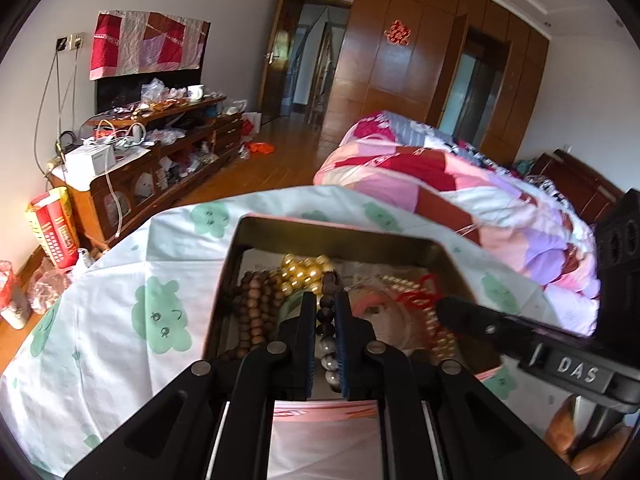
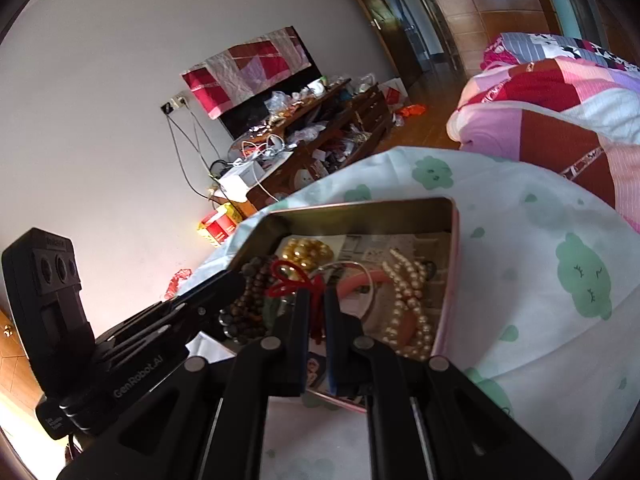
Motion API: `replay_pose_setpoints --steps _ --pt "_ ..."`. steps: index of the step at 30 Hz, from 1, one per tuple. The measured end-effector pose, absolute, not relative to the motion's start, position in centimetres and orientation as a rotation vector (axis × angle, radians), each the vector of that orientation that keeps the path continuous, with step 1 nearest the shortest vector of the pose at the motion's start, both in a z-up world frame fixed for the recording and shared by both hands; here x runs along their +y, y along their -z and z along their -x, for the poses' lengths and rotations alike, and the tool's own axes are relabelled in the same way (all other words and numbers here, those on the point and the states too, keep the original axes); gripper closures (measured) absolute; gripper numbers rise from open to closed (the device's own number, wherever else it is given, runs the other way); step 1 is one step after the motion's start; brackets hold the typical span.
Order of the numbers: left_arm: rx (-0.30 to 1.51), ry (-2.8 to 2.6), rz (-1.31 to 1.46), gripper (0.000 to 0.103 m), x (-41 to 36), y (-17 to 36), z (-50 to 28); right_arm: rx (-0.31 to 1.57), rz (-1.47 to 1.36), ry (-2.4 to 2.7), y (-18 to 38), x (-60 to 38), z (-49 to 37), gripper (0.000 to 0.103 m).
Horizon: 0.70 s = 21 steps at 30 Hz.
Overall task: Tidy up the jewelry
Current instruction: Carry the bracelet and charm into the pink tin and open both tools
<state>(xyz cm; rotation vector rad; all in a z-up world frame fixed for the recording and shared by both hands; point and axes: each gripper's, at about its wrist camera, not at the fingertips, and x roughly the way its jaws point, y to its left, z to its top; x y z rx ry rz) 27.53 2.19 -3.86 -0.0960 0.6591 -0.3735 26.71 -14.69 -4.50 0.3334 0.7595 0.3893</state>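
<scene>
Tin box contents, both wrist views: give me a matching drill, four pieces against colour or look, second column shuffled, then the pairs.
Things:
1. large round beads
2. small wooden beads
3. knotted cord
4. long pearl strand

Looks:
A. red
B. pale cream
C. shiny gold
D. matte brown

All four lie in the tin box on the cloth with green prints.

Pairs: 1-C, 2-D, 3-A, 4-B
</scene>
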Motion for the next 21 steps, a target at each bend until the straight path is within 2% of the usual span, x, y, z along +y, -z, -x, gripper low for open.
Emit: replay_pose_setpoints --steps 7,9,10,11,12,14,15,21 --pt "0.687 0.281 0.009 0.094 1.8 5.1 -28.3 0.773 -0.308 -0.307 5.3 -15.3 -27.0 0.088" --pt "0.691 0.280 0.011 0.093 1.9 5.1 -28.3 0.771 -0.292 -0.293 5.2 -15.2 -26.9 0.077" --pt "0.693 0.281 0.014 0.090 1.9 5.1 -28.3 0.765 -0.285 -0.288 5.1 -15.2 -26.7 0.065" --pt "0.697 0.282 0.019 0.080 2.0 5.1 -28.3 0.755 -0.282 -0.283 4.9 -15.1 -26.6 0.054" --pt "0.702 0.280 0.028 0.062 2.1 5.1 -28.2 0.731 -0.280 -0.286 4.6 -15.2 -26.4 0.051" --pt "0.683 0.281 0.040 0.043 2.2 5.0 -27.9 0.682 -0.254 -0.262 3.9 -15.1 -25.8 0.048" --pt "0.654 0.273 0.039 0.038 2.2 4.7 -27.5 0.665 -0.240 -0.251 3.7 -15.1 -25.7 0.048" --pt "0.630 0.232 0.001 0.038 1.9 4.6 -27.5 0.656 -0.229 -0.241 3.7 -15.1 -25.8 0.048"
